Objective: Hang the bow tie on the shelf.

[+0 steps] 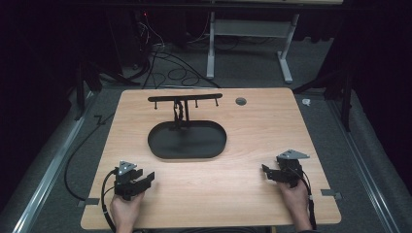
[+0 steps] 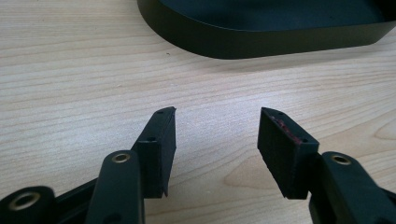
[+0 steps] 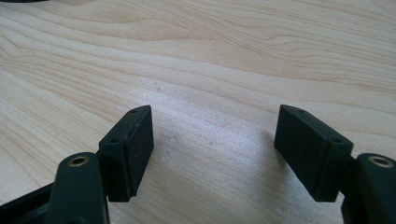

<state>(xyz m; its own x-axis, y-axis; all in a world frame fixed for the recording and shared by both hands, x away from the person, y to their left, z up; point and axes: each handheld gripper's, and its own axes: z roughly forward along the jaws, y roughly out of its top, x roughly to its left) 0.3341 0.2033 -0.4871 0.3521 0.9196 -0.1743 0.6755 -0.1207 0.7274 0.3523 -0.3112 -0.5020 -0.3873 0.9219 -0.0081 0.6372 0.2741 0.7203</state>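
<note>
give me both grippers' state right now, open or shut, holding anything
left gripper: jaws open, nothing between them, resting on the table.
right gripper: jaws open, nothing held.

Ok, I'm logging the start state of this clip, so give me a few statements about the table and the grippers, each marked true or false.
1. The left gripper is open with nothing between its jaws. True.
2. The right gripper is shut on a hook. False: it is open and holds nothing, with bare wood between its jaws.
3. A black oval tray sits near the middle of the table, with a black stand at its far side. True.
4. The tray lies between the two hands at the near edge. False: it lies farther out than both grippers.
5. The left gripper view shows the tray's curved wall ahead of the jaws. True.
</note>
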